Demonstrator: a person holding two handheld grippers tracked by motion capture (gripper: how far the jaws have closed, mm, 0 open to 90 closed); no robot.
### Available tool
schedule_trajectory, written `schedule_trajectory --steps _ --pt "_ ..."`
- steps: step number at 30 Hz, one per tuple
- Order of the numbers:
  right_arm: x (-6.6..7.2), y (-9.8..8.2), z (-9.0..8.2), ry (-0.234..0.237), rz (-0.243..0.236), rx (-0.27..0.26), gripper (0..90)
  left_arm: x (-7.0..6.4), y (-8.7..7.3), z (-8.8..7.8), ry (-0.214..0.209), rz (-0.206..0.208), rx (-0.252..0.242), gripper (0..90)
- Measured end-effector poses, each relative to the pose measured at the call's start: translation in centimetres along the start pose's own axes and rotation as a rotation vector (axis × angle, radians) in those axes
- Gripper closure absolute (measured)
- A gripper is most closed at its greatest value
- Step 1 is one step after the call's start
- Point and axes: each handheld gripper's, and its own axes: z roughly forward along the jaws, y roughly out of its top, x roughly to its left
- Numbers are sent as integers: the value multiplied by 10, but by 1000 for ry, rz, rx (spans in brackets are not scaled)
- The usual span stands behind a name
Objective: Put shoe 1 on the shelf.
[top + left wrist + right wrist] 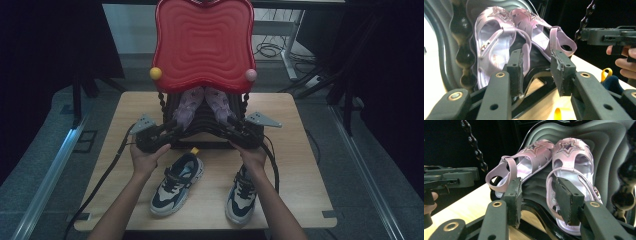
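I had the left gripper (172, 131) up at the front of the black rack (200, 131), left hand (146, 157) behind it on the wooden table (295, 150). In the left gripper view its jaws stood about half apart, pads bare, nothing clamped. The left sandal (490, 47) sat just past the left pad, its heel strap hanging close by that pad (touching or not, I couldn't tell). Both lilac sandals lay tilted on the ribbed shelf, toes up toward the back and close together at the star fronts, heels down toward me. The red tray (202, 42) stood over the rack, a yellow ball (155, 73) at its lower left corner, a pink ball (250, 75) at the lower right.

Nearer me on the table were two sneakers, well apart from the rack: the left sneaker (176, 184) angled, the right sneaker (242, 194) under my right forearm. A small yellow tag (195, 150) lay between the rack and the left sneaker.

The right sandal (571, 170) sat in front of the right gripper (539, 202). Its jaws were also roughly half apart and gripped nothing; the sandal's heel end ran behind the right pad. Right hand (252, 155) held that gripper from behind, cable trailing off toward the table edge.
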Motion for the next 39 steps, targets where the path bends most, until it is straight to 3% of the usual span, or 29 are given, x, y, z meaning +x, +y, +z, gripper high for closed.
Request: schedule_trajectory --steps 5,15,22,32,39 --pt "0 -1 -10 9 3 -14 571 1 -4 -7 -11 -16 4 625" --pt "-2 -7 -28 66 17 -26 566 -7 -10 -21 -43 -8 40 601" --pt "-3 -13 -42 79 21 -52 566 -11 -15 -32 -58 -11 57 595" --pt "-8 -22 -58 77 29 -49 561 -9 -33 -42 -55 -29 79 590" --pt "-13 -35 -77 65 30 -50 553 -19 -45 -60 -71 -15 83 579"
